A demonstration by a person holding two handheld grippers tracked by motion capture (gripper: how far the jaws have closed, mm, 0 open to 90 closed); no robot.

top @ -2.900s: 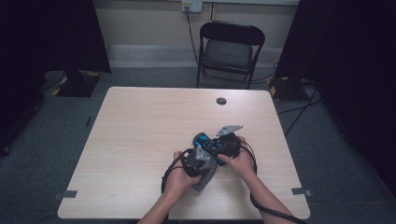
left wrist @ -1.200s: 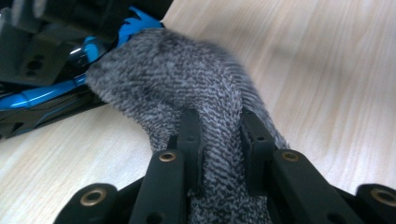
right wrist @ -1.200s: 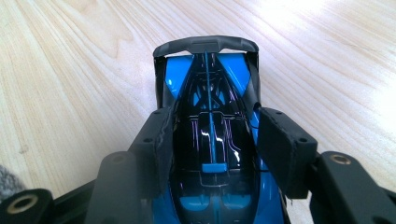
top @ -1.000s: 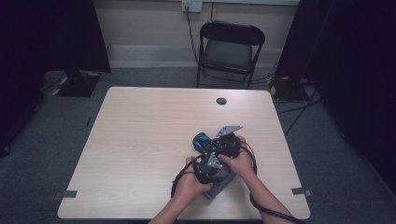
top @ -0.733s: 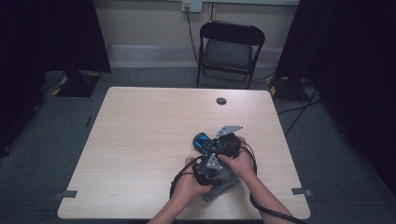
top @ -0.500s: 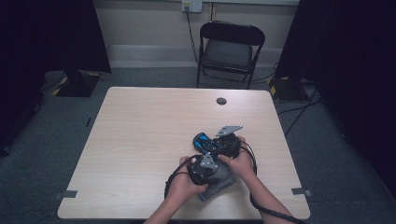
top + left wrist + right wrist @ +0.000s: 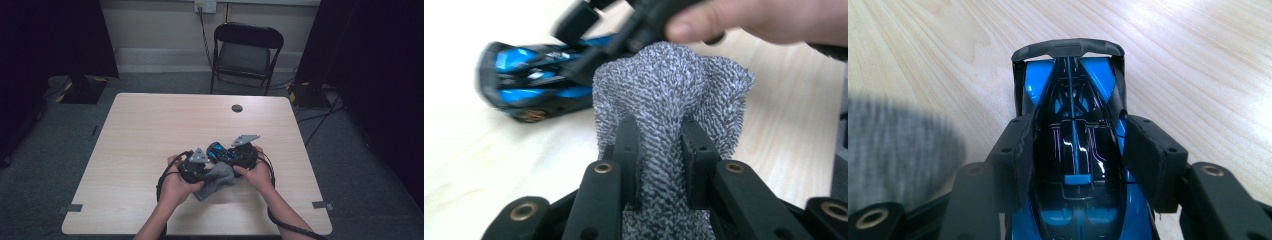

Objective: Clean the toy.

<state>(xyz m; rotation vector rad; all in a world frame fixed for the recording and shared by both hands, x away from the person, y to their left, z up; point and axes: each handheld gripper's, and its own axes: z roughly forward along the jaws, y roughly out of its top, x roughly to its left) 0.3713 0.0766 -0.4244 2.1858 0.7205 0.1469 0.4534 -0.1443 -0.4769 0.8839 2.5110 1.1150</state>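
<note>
Desk (image 7: 150, 130): pale wood-grain laminate with a smooth, faintly satin top, the grain lines clear in the right gripper view. Toy car (image 7: 1073, 165): hard plastic, glossy blue and black, with sharp highlights on the canopy; its rear wing is duller dark plastic. Cloth (image 7: 674, 100): grey-and-white flecked knit, coarse, matt and soft. Left claw (image 7: 659, 150) and right claw (image 7: 1073, 150): matt black plastic links with brass-coloured metal rivets; the right claw's pads look rubbery and slightly worn at the edges. Chair (image 7: 247, 50): dark matt seat on a black metal frame.
</note>
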